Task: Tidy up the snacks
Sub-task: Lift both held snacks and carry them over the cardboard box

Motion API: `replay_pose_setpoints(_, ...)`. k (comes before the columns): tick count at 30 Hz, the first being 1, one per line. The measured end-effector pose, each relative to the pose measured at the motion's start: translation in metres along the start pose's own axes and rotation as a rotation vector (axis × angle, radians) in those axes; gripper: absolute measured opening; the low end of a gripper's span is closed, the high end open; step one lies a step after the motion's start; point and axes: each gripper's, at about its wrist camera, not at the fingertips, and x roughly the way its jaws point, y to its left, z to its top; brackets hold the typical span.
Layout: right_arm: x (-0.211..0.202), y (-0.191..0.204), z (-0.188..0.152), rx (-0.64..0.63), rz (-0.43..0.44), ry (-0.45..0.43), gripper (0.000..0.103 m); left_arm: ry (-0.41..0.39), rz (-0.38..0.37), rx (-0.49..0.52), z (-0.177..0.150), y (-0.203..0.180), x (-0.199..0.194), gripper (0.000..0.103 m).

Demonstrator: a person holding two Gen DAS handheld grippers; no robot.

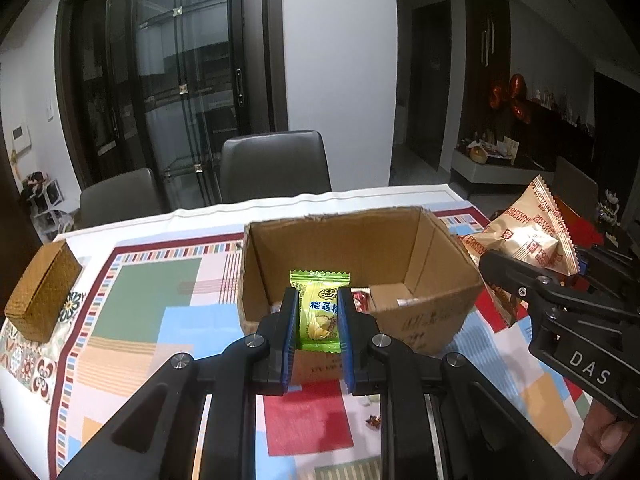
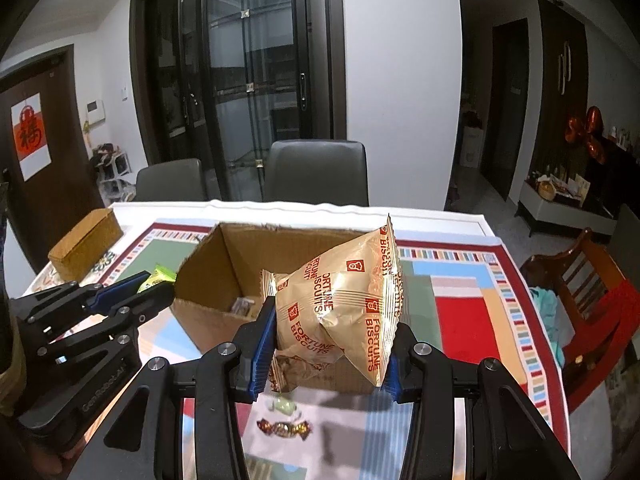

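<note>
A green and yellow packet (image 1: 319,312) is showing; the biscuit bag (image 2: 344,304) is gleaming gold with red print; the cloth (image 1: 152,300) is displaying multicoloured blocks and stripes.

We are in a home, in its dining room. The table (image 2: 440,216) wears a white cloth with a colourful patterned mat (image 1: 160,280), and two grey padded dining chairs (image 2: 316,172) stand at its far side. Behind them we see tall dark-framed glass doors (image 2: 240,80). A wooden door on the left carries a red good-luck poster (image 2: 32,136). On the right, a low sideboard (image 2: 568,204) holds household clutter beneath orange balloons (image 2: 588,128).
</note>
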Motion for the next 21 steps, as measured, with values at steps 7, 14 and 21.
replay_pose_setpoints(7,0.007,0.003,0.014,-0.005,-0.002,-0.007,0.046,-0.003,0.002,0.006,0.014,0.006,0.011,0.02)
replay_pose_setpoints(14,0.018,0.002,0.021,-0.001,-0.003,-0.001,0.046,0.014,0.001,0.005,0.022,0.009,0.029,0.02)
replay_pose_setpoints(21,0.038,0.002,0.03,0.002,0.001,0.013,0.046,0.034,0.002,-0.001,0.029,0.012,0.049,0.02)
